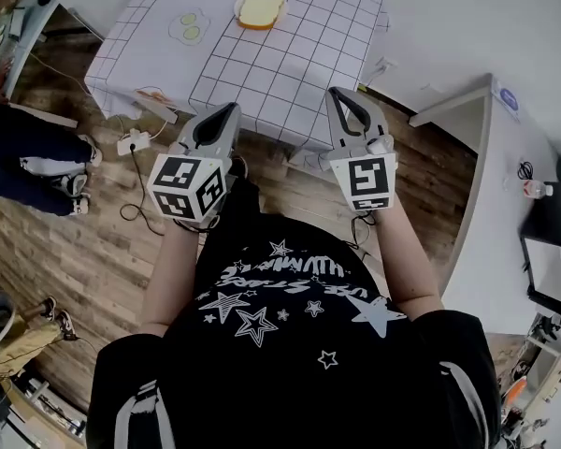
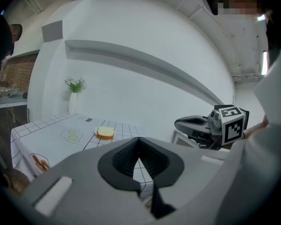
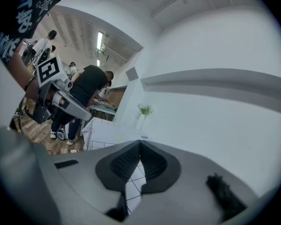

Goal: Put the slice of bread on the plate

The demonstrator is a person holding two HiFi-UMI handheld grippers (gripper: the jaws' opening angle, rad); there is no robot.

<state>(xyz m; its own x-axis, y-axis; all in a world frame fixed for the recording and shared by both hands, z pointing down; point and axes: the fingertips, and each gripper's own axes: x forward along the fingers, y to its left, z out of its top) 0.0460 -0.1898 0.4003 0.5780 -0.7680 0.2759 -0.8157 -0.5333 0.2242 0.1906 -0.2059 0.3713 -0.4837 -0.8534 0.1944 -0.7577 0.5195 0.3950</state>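
Note:
A slice of bread (image 1: 261,8) lies on a white plate (image 1: 239,7) at the far side of the grid-patterned table (image 1: 290,64); the left gripper view shows the bread (image 2: 105,132) there too. Both grippers hang over the wooden floor, short of the table's near edge and well apart from the bread. My left gripper (image 1: 231,108) is shut with nothing between its jaws, its tips meeting in its own view (image 2: 139,139). My right gripper (image 1: 338,93) is shut and empty as well (image 3: 140,142). The other gripper shows in each gripper view.
Two cucumber slices (image 1: 189,26) lie left of the plate, and orange pieces (image 1: 151,94) lie at the table's near-left corner. A vase with a plant (image 2: 74,97) stands at the far left. A person (image 1: 37,162) stands left; a power strip (image 1: 135,142) is on the floor. A white counter (image 1: 510,148) runs along the right.

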